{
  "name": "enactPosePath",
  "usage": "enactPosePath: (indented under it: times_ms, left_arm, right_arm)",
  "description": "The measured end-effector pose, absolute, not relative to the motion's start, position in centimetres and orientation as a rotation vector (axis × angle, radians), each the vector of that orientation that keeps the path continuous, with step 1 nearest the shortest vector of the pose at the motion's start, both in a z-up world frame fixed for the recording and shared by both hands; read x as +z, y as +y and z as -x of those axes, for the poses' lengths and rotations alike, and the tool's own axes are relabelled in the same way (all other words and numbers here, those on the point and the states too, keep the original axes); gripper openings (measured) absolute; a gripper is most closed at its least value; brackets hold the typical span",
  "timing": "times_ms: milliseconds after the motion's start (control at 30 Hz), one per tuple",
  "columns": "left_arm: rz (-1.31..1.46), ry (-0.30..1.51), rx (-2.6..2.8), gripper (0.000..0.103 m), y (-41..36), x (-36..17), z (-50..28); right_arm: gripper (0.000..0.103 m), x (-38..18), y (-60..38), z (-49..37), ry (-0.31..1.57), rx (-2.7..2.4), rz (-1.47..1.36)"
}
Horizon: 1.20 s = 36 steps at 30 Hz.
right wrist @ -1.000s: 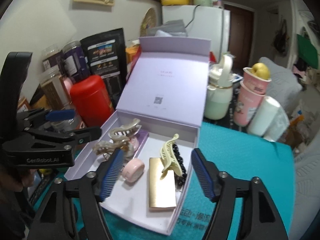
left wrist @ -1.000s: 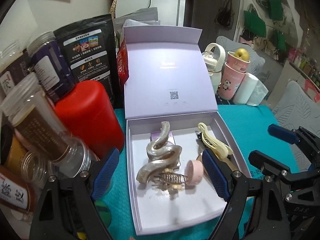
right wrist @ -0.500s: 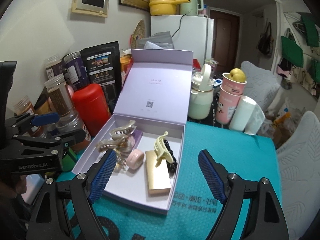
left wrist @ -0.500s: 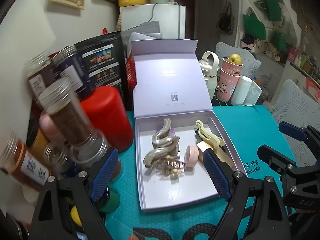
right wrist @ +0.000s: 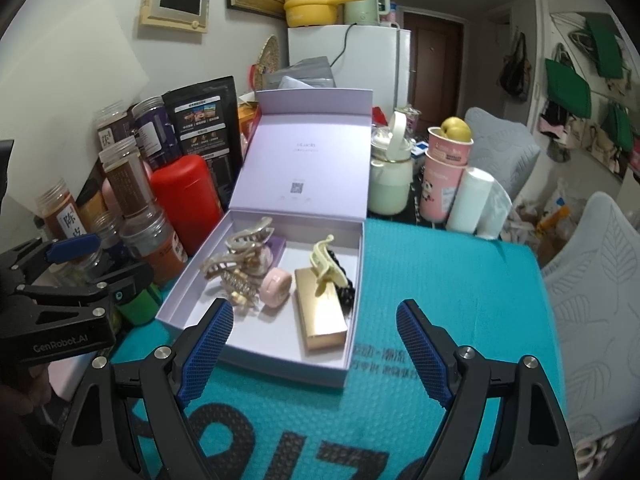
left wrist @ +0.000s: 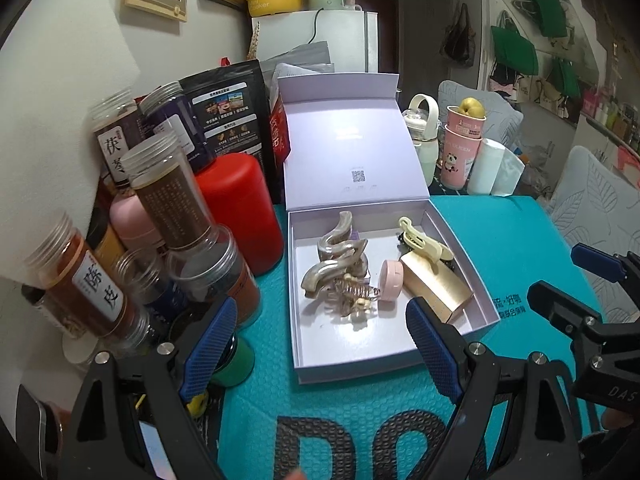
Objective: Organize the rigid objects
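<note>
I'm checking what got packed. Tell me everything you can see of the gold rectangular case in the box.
The gold case is a flat rectangular block with a brushed metallic sheen, closed, lying flat on the floor of the open lavender box near its right wall. A cream hair claw rests across its far end, a black beaded piece sits against its right side, and a pink round case stands beside its left.
</note>
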<state>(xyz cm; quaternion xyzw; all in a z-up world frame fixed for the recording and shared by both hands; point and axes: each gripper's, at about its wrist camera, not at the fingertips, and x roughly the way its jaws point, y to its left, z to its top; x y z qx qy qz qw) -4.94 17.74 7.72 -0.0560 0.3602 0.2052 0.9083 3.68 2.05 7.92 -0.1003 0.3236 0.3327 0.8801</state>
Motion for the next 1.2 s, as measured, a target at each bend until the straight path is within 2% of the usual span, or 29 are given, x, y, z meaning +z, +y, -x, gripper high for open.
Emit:
enactPosePath:
  times_ms: [467,1200]
  left_arm:
    - [0.164,0.758,0.419,0.087,17.1,6.7,6.9]
    - [0.156,0.778,0.406,0.087,16.5,6.2,7.4]
  right_arm:
    - [0.085,6.1,0.3,-2.2,0.742,0.653,0.173]
    - [0.085,5.7,0.4,-1.5,0.748,0.648,0.199]
